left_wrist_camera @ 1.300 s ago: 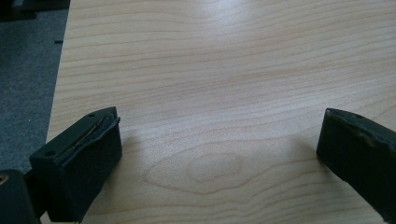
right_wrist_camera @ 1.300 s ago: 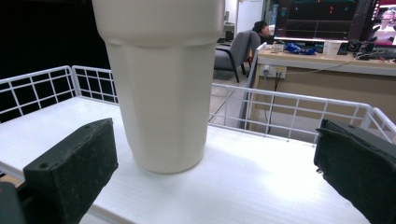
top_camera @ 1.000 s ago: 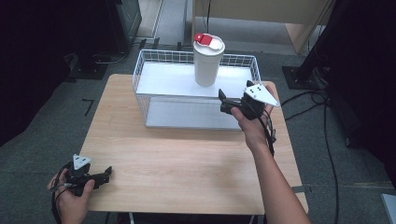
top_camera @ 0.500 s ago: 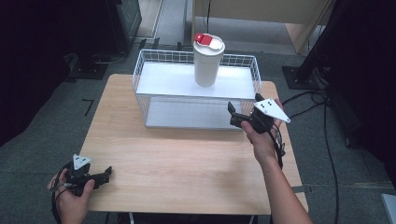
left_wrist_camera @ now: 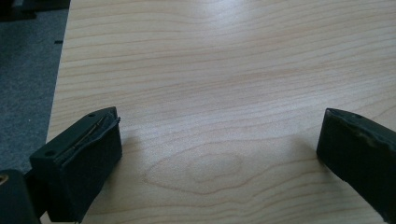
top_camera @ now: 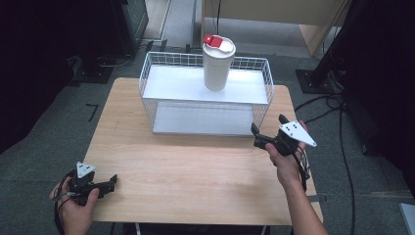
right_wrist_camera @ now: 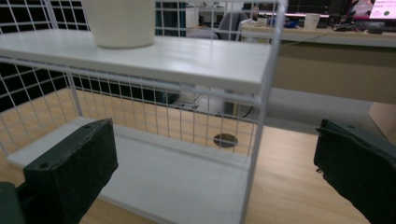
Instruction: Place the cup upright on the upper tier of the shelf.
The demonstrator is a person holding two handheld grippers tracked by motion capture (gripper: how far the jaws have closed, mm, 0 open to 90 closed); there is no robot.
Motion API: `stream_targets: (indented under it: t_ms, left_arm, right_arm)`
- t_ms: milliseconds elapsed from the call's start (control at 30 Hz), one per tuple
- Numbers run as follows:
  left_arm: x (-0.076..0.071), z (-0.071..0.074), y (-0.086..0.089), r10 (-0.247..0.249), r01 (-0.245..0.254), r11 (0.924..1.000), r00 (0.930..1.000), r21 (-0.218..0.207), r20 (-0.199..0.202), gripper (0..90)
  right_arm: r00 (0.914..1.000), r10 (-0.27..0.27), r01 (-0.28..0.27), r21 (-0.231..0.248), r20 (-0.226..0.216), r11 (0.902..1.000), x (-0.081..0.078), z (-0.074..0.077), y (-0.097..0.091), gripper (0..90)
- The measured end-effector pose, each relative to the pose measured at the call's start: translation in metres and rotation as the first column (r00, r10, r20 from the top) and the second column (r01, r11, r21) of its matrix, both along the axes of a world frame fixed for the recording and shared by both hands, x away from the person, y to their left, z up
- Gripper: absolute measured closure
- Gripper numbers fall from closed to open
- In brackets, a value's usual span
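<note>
High view: right tool [top_camera: 258, 136], jaws spread and empty, hangs just beside the wire rack [top_camera: 264, 83] bearing the white cup [top_camera: 217, 63], left tool [top_camera: 108, 183] gaping too.

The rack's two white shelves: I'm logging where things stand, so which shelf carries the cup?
The upper shelf: the white cup with its red-tabbed lid stands upright on it, while the lower shelf is bare.

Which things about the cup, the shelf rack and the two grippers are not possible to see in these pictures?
- Cup: the right gripper view's top edge cuts off everything above its base.
- Cup contents: in the high view the closed lid covers them.
- Lower shelf: the upper shelf hides its back part in the high view.
- Left gripper, right gripper: jaw gaps too small in the high view.
</note>
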State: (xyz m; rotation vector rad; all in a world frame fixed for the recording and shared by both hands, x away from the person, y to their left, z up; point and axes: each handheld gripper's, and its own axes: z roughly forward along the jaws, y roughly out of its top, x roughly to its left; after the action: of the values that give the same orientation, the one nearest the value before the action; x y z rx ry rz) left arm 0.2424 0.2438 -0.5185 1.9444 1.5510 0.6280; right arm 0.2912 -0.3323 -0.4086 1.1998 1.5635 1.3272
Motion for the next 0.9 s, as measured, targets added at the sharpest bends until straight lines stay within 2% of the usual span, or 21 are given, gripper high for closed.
stream_targets:
  t_ms: [133,367,533,900]
  left_arm:
    - [0.000,0.000,0.000,0.000,0.000,1.0000,1.0000,0.000,0.000,0.4]
    - [0.000,0.000,0.000,0.000,0.000,1.0000,1.0000,0.000,0.000,0.4]
    - [0.000,0.000,0.000,0.000,0.000,1.0000,1.0000,0.000,-0.001,0.4]
    - [0.000,0.000,0.000,0.000,0.000,1.0000,1.0000,-0.001,-0.001,0.4]
  right_arm:
    - [0.9994,-0.022,0.023,0.026,-0.028,0.9994,-0.014,-0.016,-0.013,0.0]
    - [0.9974,-0.039,0.039,-0.003,-0.061,0.9992,-0.030,-0.035,-0.027,0.0]
    - [0.9949,-0.054,0.057,0.034,-0.085,0.9978,-0.042,-0.046,-0.039,0.0]
    - [0.9883,-0.074,0.081,0.051,-0.134,0.9954,-0.066,-0.071,-0.057,0.0]
